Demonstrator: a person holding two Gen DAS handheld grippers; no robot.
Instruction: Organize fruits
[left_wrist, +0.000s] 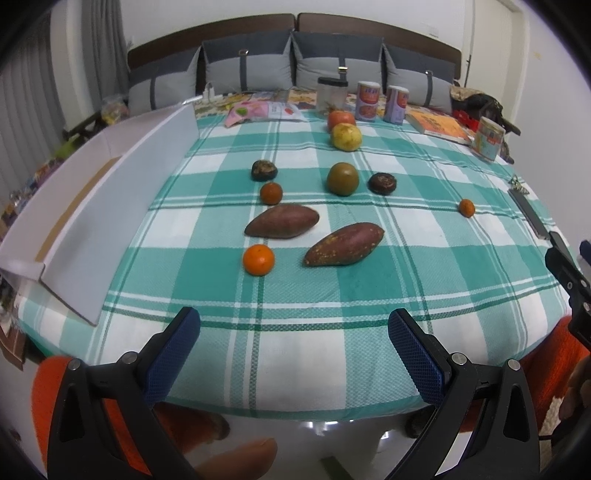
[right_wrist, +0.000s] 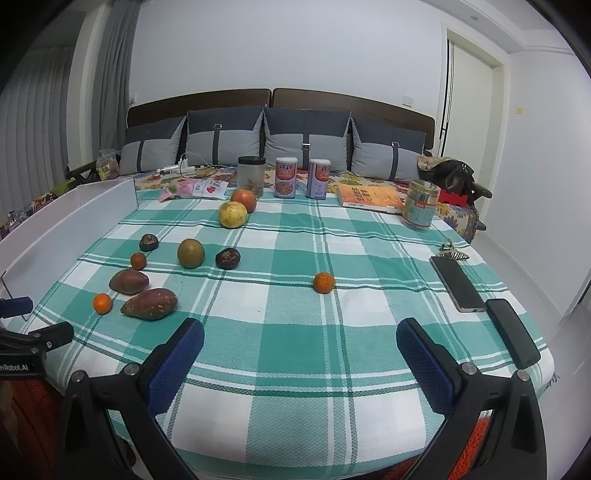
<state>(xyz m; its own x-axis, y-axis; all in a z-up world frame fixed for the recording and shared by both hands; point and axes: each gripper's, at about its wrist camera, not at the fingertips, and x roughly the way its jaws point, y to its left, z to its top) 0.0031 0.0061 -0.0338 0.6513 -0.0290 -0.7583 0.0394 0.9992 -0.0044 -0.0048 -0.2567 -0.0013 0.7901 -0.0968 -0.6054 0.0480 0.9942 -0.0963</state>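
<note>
Both grippers hover at the near edge of the checked tablecloth (left_wrist: 295, 354), holding nothing. The left gripper (left_wrist: 294, 332) has its blue-padded fingers spread wide apart; the right gripper (right_wrist: 300, 343) is spread just as wide.

Taking the nearer sweet potato (left_wrist: 344, 244) as the landmark: just left of it and slightly nearer lies the nearest tangerine (left_wrist: 258, 260). Just behind it to the left rests the second sweet potato (left_wrist: 282, 221), and behind that a smaller tangerine (left_wrist: 271, 193) and a dark wrinkled fruit (left_wrist: 264, 170). Straight behind the landmark sit a green-brown round fruit (left_wrist: 342, 178) and another dark wrinkled fruit (left_wrist: 382, 183). Well to its right, a lone tangerine (right_wrist: 324, 282) lies apart from the others. Farther back, a yellow fruit (left_wrist: 345, 137) touches a red apple (left_wrist: 340, 118).

Far left of the landmark stands a white open box (left_wrist: 122, 206); only a brown strip on its floor shows inside. At the right edge of the cloth lie two phones (right_wrist: 457, 283) and a hair clip (right_wrist: 453, 254).

Beyond the apple stand a clear jar with a dark lid (right_wrist: 251, 175), its contents unclear, two labelled cans (right_wrist: 285, 177), an orange book (right_wrist: 371, 198) and another labelled jar (right_wrist: 421, 209). Grey cushions (right_wrist: 306, 138) line the back.
</note>
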